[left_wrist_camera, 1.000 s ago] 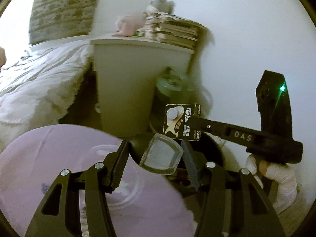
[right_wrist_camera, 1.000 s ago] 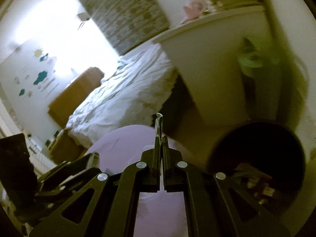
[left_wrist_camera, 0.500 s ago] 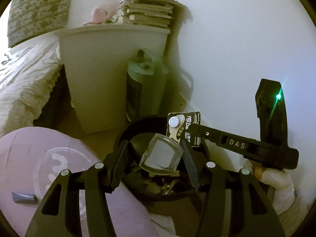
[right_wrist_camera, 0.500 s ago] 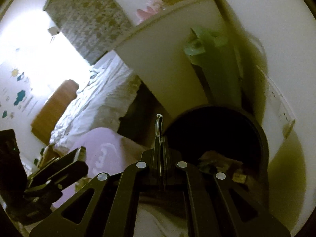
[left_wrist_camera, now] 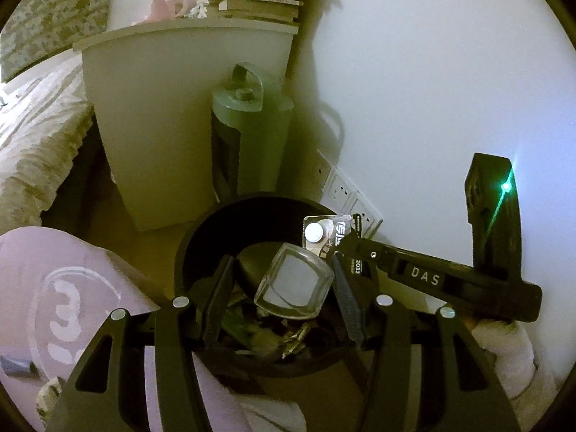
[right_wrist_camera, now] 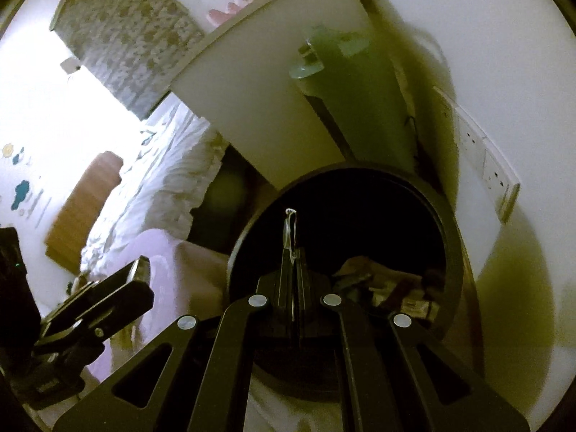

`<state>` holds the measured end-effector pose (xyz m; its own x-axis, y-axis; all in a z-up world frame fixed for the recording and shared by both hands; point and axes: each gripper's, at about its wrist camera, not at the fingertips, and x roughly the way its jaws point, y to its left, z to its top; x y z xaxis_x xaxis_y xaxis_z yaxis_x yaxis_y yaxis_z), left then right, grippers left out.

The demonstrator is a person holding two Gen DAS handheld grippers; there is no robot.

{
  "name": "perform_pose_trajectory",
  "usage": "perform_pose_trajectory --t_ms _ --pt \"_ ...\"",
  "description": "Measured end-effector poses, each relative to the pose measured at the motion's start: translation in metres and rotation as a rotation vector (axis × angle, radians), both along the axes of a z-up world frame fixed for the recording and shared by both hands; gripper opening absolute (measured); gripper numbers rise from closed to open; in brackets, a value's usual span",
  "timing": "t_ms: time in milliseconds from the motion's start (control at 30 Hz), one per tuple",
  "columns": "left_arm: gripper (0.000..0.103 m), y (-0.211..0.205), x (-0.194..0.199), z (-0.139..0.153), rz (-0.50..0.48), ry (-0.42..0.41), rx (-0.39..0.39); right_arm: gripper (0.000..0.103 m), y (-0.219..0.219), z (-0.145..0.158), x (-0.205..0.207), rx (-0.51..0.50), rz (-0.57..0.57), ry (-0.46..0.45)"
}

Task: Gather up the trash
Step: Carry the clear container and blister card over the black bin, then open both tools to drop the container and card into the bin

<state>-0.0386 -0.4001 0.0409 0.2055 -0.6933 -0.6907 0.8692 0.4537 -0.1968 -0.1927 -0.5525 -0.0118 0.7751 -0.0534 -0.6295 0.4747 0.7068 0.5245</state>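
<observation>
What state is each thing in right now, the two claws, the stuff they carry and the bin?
Left claw: shut on a clear plastic box, over the bin.
Right claw: shut on a thin battery card, edge-on in its own view.
Black bin: open, no lid, trash inside.

Bin (left_wrist_camera: 187, 252) mouth open above trash; cabinet (left_wrist_camera: 162, 126), green canister (left_wrist_camera: 248, 144), wall (left_wrist_camera: 432, 72) crowd behind.

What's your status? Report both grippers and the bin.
Left gripper shut on clear plastic square container. Right gripper shut on thin battery blister card. Both over round black trash bin. Nothing blocking.
</observation>
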Motion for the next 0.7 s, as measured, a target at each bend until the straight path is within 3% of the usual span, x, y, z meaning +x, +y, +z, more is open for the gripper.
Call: perform_pose_trajectory --t_ms 400,500,567,700 --pt "0.055 -0.012 -0.008 0.0 -0.02 -0.016 0.007 0.006 -0.011 -0.01 -0.006 0.025 -0.037 0.039" --pt "0.071 -0.01 -0.013 0.003 -0.014 -0.039 0.006 0.027 -0.011 -0.01 -0.007 0.039 -0.051 0.041" --pt "0.076 -0.008 -0.015 0.005 -0.007 -0.053 -0.001 0.047 -0.011 -0.009 -0.009 0.048 -0.063 0.035" --pt "0.077 0.0 -0.016 0.008 0.006 -0.059 -0.003 0.049 -0.01 -0.007 -0.008 0.049 -0.06 0.04"
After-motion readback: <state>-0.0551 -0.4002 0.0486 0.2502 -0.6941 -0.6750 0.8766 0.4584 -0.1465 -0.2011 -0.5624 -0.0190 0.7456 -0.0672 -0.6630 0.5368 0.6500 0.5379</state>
